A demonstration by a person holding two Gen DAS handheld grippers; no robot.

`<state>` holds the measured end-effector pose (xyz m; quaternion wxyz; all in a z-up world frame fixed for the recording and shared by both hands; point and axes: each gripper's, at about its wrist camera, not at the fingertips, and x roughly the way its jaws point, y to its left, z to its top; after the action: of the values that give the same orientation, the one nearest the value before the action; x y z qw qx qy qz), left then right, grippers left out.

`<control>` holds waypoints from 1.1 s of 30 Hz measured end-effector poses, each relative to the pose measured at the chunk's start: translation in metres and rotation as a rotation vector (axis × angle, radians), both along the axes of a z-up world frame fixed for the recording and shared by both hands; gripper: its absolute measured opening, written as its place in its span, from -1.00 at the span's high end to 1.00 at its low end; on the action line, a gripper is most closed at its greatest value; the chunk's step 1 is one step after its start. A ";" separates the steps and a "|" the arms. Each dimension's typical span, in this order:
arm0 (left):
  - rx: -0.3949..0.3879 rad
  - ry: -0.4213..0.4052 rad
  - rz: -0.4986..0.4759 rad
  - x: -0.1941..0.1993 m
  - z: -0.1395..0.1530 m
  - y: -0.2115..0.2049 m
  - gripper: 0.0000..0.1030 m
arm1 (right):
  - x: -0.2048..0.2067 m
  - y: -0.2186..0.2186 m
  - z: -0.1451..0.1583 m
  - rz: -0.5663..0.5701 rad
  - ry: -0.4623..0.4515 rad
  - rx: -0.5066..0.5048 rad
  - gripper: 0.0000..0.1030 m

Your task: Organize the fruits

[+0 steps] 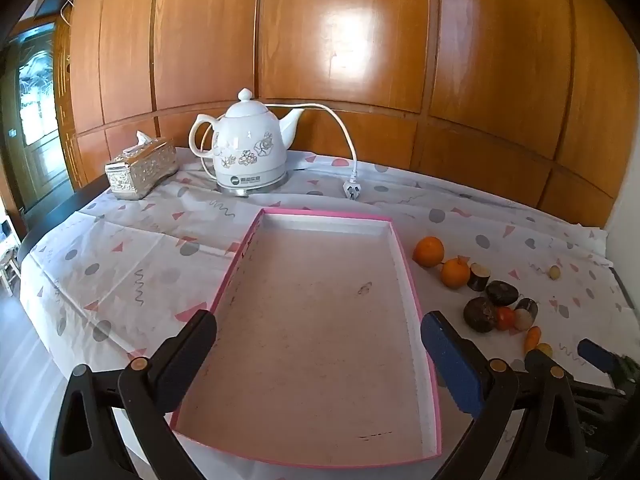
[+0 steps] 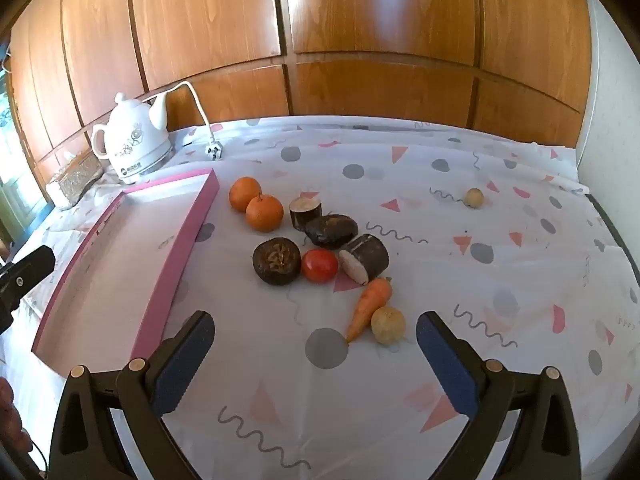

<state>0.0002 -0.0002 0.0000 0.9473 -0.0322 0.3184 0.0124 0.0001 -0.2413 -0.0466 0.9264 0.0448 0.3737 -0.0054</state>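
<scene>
A shallow pink box (image 1: 412, 280) (image 2: 192, 228) lies on the patterned tablecloth with nothing in it. Right of it sits a cluster of produce: two oranges (image 2: 245, 194) (image 2: 264, 213) (image 1: 428, 251), dark cut pieces (image 2: 305, 211) (image 2: 331, 231) (image 2: 277, 261) (image 2: 366, 258), a red tomato (image 2: 319, 265), a carrot (image 2: 370, 307) and a pale round fruit (image 2: 388, 325). Another pale fruit (image 2: 474, 198) lies apart at the far right. My left gripper (image 1: 320, 356) hovers open over the box. My right gripper (image 2: 316, 360) is open just short of the carrot, holding nothing.
A white floral kettle (image 1: 250, 148) with its cord and plug (image 1: 351, 190) stands at the back beside a silver tissue box (image 1: 142, 168). Wooden panelling (image 2: 360, 40) backs the table. The table's right edge meets a white wall (image 2: 608, 120).
</scene>
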 end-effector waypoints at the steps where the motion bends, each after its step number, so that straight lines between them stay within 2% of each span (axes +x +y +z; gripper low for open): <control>1: 0.000 0.000 0.000 0.000 0.000 0.000 -0.99 | 0.000 0.000 0.000 0.001 0.004 0.001 -0.99; 6: 0.008 -0.005 0.001 -0.001 0.001 0.000 -0.99 | 0.000 -0.002 0.002 0.009 -0.009 0.000 -0.99; 10: 0.014 -0.008 -0.007 -0.006 -0.013 0.005 -0.99 | -0.002 0.004 0.004 0.019 -0.020 -0.030 -0.99; 15: 0.016 0.012 -0.004 0.000 -0.008 0.002 -0.99 | -0.003 0.004 0.003 0.026 -0.025 -0.028 -0.99; 33: -0.003 0.008 -0.049 -0.007 -0.007 -0.006 -0.99 | -0.006 0.000 0.006 0.020 -0.026 -0.037 -0.99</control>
<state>-0.0072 -0.0062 -0.0068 0.9460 -0.0258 0.3231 -0.0114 -0.0063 -0.2417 -0.0406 0.9320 0.0240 0.3617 -0.0026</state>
